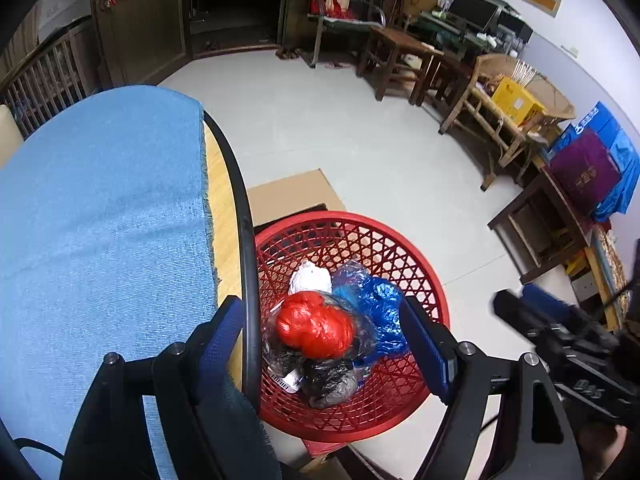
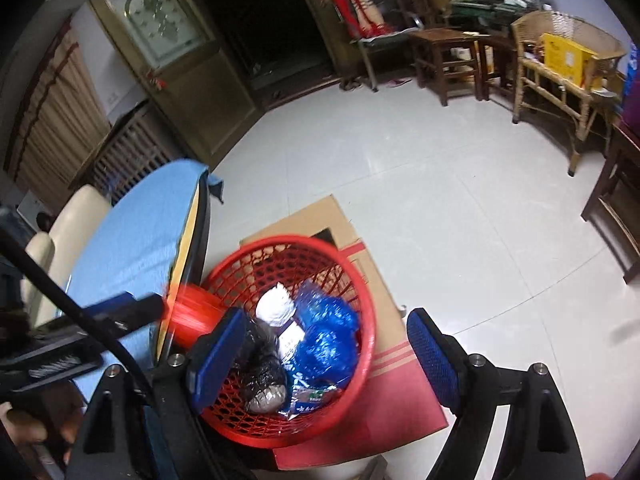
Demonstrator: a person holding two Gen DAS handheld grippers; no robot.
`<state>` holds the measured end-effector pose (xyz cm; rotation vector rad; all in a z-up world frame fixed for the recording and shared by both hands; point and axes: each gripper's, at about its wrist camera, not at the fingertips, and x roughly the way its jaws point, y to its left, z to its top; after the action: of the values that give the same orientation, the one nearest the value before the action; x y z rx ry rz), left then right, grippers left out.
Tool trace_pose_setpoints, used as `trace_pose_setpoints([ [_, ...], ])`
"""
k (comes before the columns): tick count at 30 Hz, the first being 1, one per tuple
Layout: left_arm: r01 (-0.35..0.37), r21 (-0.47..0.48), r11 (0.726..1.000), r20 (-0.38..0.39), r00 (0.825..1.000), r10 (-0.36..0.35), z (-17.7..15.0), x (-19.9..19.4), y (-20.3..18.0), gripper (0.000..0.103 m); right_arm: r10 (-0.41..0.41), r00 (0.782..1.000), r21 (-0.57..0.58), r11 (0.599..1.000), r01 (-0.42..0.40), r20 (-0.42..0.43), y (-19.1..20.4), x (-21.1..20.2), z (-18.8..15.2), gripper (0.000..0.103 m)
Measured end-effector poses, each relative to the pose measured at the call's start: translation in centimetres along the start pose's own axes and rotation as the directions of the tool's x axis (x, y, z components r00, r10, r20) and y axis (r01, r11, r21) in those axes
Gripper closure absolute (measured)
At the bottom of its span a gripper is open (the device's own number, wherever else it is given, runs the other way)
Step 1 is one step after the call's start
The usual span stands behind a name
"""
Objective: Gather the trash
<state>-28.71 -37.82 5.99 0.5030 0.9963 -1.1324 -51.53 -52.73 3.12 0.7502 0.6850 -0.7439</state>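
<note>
I judge the step in hand to be dropping the red bag point(image 1: 316, 324) into the red basket point(image 1: 424, 276), low centre of both wrist views. In the left view it sits between the left tongs point(image 1: 328, 344), which stand spread, pads clear of it, so I count it released. To finish well I would lift straight up, away from the rim and the bench's black edge at the basket's left. The right tongs point(image 2: 328, 356) are spread too, holding nothing, over the basket. The blue-clothed bench point(image 1: 100, 208) fills the left; I see no trash on the part shown. The basket rests on flattened cardboard point(image 2: 400, 396) on the grey floor point(image 1: 360, 128). Inside lie blue point(image 2: 328, 344), black point(image 2: 264, 360) and white point(image 2: 276, 304) bags.
</note>
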Motion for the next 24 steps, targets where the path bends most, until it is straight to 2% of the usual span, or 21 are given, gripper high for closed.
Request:
trace_pose_setpoints([
  [7,0.017,-0.098,0.995,0.064,0.998,-0.010,-0.3,-2.8,2.9,0.021,0.008,1.000,-0.010,1.000,-0.008,0.022,1.0,-1.3,0.5,0.018],
  [12,-0.059,-0.119,0.991,0.111,0.991,0.072,-1.3,-5.2,4.9,0.020,0.039,0.999,-0.061,0.997,-0.038,0.021,3.7,-1.5,0.4,0.018],
  [14,-0.117,-0.122,0.986,0.133,0.982,0.133,-2.2,-6.3,5.6,0.020,0.046,0.999,-0.087,0.995,-0.044,0.021,4.8,-1.5,0.2,0.018],
  [17,-0.165,-0.132,0.977,0.157,0.970,0.185,-3.5,-7.9,6.7,0.020,0.045,0.999,-0.124,0.991,-0.042,0.020,6.5,-1.6,-0.4,0.018],
  [22,-0.199,-0.164,0.966,0.183,0.956,0.228,-5.1,-9.7,8.1,0.020,0.023,1.000,-0.170,0.985,-0.021,0.013,8.9,-2.3,-2.4,0.016],
  [24,-0.204,-0.177,0.963,0.192,0.952,0.237,-5.8,-10.4,8.5,0.020,0.014,1.000,-0.183,0.983,-0.012,0.012,9.7,-2.6,-3.1,0.009],
])
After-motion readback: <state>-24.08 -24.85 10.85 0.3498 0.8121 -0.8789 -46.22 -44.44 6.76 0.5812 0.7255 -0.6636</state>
